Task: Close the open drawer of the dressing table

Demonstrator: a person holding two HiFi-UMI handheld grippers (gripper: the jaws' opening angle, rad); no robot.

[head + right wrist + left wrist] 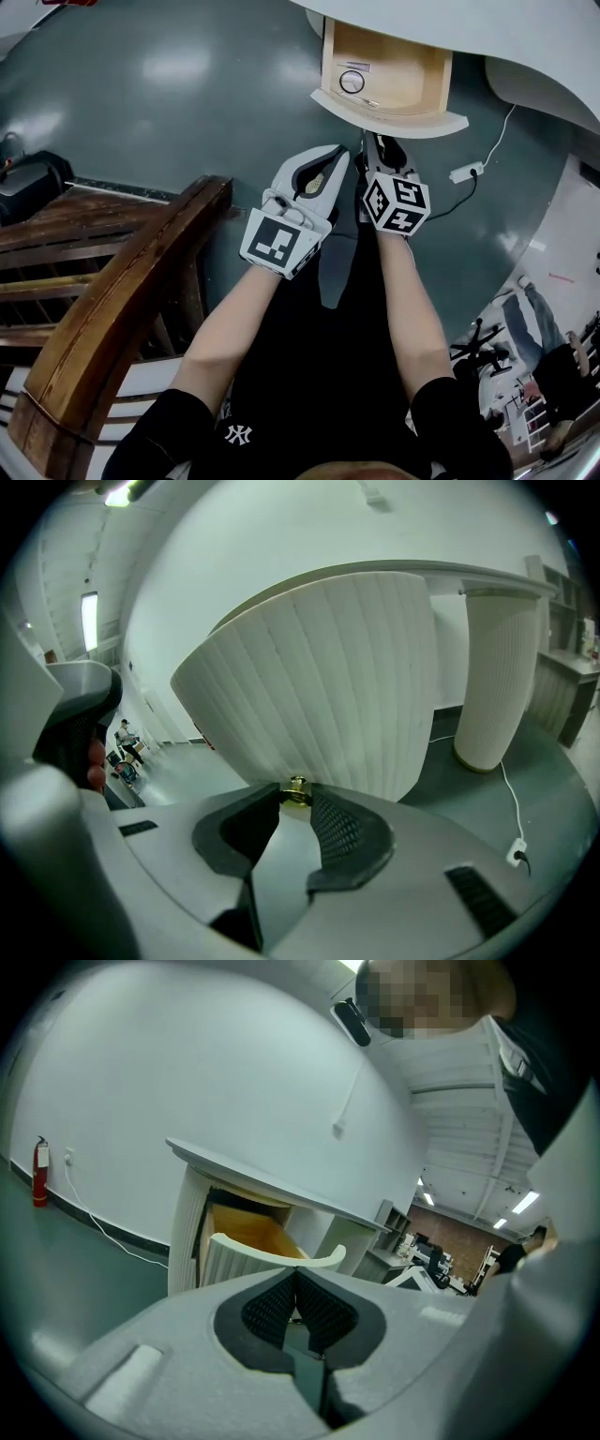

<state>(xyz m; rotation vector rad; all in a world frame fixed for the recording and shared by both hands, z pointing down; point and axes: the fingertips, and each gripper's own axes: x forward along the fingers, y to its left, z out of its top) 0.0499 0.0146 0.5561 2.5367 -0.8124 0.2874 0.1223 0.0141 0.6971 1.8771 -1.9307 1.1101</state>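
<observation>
Step, as I read it: hold is set, push not begun. Right hand-held gripper (297,801) has its jaws pinched on the small brass knob (297,787) at the centre of the white fluted-front wooden drawer (403,115). Left hand-held gripper (296,1286) has jaws together, nothing btwn them, and sits just beside the right one, at its 9 o'clock in head view. Drawer is at 12 o'clock, pulled well out from under the white curved-top desk (450,23), wood interior exposed. Front faces 6 o'clock; long axis approx 9–3, slide axis 12–6. Next move prob. needs a straight shove toward 12, kept square to the front so it doesn't skew.
</observation>
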